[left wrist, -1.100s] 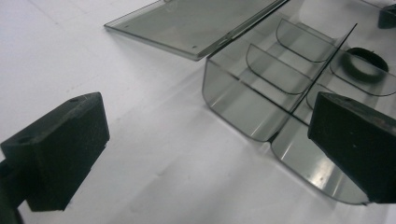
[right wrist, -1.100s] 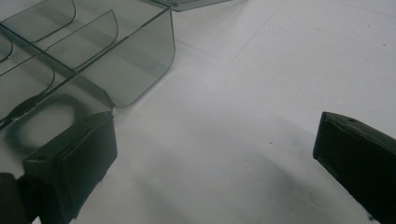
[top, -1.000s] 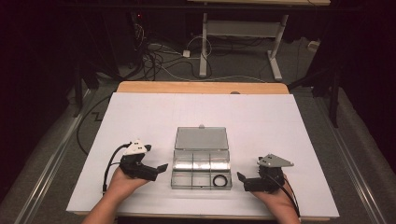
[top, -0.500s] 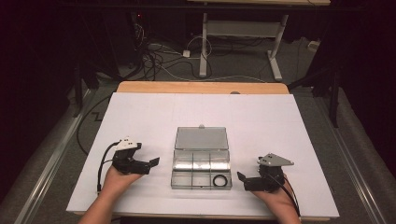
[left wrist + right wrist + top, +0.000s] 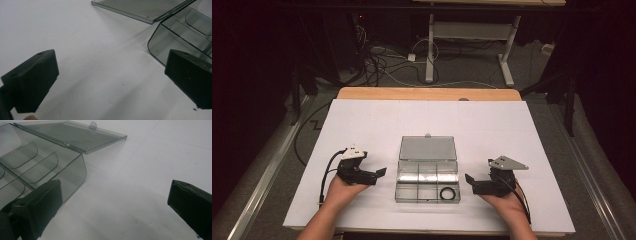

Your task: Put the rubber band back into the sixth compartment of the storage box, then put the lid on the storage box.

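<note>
Here, a clear plastic box point(image 5: 427, 180) sits in the middle of the white table point(image 5: 362, 125), near the person's edge, with its lid point(image 5: 427, 148) thrown back flat on the far side and its small compartments open to the top. A black ring point(image 5: 448, 193) lies in the front right compartment; the other compartments look empty, as far as the high view allows. The left gripper point(image 5: 379, 174) hovers just to the left of the box and the right gripper point(image 5: 469, 180) just to the right, both pointing inward, neither touching it. Both stand wide open and hold nothing: in the left gripper view the jaws frame bare table with a rounded corner of the box point(image 5: 160, 42) beyond them, and the right gripper view shows the same from the other side, with the lid point(image 5: 75, 135) and its small tab point(image 5: 92, 124) behind. The box is probably light, stiff and slick, so it would likely slide across the table if pushed from one side alone. Its thin walls could flex or crack under a hard squeeze. The likeliest holds are a side wall of the base to steady it, and the tab or free edge of the lid to swing it shut. The ring is small and would call for a fine pinch from above.
</note>
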`<state>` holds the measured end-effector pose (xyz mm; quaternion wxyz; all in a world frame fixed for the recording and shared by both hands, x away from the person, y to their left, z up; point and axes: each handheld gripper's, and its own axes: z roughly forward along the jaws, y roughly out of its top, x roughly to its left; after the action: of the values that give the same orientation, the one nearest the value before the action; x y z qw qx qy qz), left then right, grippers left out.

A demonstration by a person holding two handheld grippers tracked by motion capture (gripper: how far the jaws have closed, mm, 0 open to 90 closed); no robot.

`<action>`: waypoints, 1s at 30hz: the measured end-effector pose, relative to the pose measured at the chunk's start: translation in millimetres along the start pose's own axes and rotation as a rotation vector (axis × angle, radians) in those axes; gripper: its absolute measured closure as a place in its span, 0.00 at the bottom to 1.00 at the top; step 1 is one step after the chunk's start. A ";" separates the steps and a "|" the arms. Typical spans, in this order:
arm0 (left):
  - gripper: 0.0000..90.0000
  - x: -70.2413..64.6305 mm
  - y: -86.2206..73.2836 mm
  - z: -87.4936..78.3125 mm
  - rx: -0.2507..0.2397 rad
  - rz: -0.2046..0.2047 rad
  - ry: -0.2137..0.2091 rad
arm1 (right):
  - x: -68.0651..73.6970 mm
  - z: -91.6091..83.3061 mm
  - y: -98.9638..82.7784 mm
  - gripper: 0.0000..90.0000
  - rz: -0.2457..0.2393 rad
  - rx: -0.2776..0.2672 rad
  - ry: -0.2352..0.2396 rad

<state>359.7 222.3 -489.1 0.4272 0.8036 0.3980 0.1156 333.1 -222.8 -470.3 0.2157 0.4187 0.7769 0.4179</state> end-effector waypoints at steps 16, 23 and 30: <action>0.00 1.3 18.4 16.0 -0.047 -0.025 -0.065 | -10.2 19.3 16.3 0.00 0.019 -0.005 0.010; 0.00 8.4 28.8 22.1 -0.049 -0.025 -0.066 | -12.3 22.1 23.0 0.00 0.036 -0.028 0.017; 0.00 9.2 38.0 30.5 -0.053 -0.025 -0.074 | -14.3 25.6 29.9 0.00 0.057 -0.032 0.020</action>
<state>402.3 198.9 -479.5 0.4642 0.7907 0.3886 0.0911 372.7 -213.7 -460.0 0.2027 0.4327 0.7601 0.4403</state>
